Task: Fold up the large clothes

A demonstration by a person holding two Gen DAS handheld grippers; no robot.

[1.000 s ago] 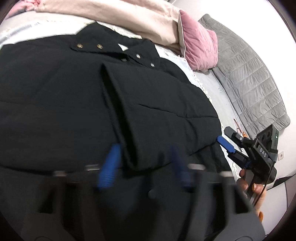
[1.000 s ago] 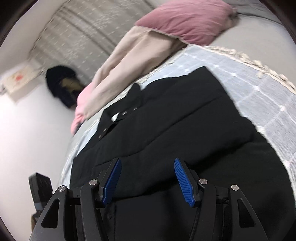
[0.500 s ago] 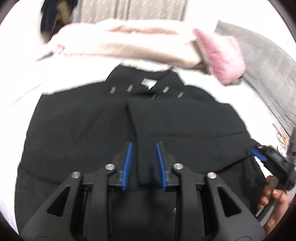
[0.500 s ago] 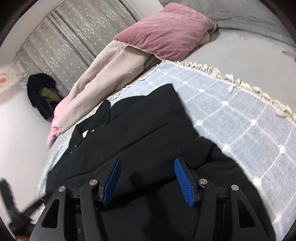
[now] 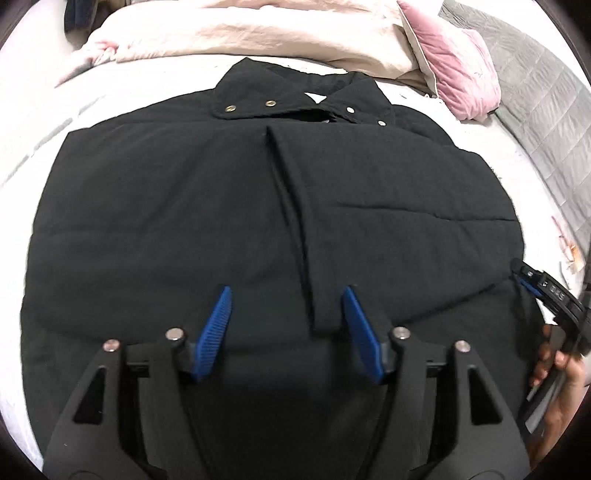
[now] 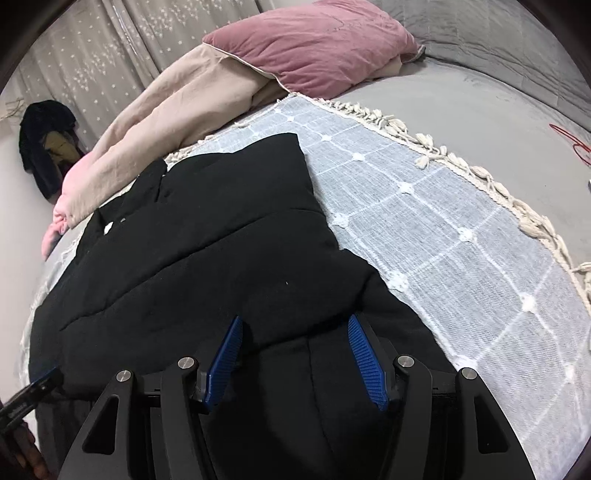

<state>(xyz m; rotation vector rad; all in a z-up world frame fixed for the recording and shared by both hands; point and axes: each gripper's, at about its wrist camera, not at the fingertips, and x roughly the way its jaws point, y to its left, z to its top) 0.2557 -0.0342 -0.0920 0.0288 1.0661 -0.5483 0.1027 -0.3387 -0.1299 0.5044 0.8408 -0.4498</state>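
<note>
A black padded jacket (image 5: 177, 206) lies flat on the bed, collar with snap buttons at the far end, both sleeves folded in over the front. My left gripper (image 5: 288, 325) hovers over the cuff end of the folded sleeve (image 5: 317, 295); its jaws are opening and the pads press on nothing. In the right wrist view the jacket (image 6: 207, 258) fills the lower left. My right gripper (image 6: 295, 354) stands open above the jacket's near right edge, nothing held. The right gripper (image 5: 532, 284) also shows at the right edge of the left wrist view, held by a hand (image 5: 557, 384).
A pale blue checked throw with a tassel fringe (image 6: 443, 236) covers the bed under the jacket. A pink pillow (image 6: 314, 44) and a beige duvet (image 5: 258, 29) lie beyond the collar. Grey quilted bedding (image 5: 546, 96) lies to the right. Dark clothes (image 6: 44, 140) hang by the curtain.
My left gripper's jaws have spread wide and let go of the sleeve end, which now lies on the jacket. The right gripper has tilted down over the jacket's right edge.
</note>
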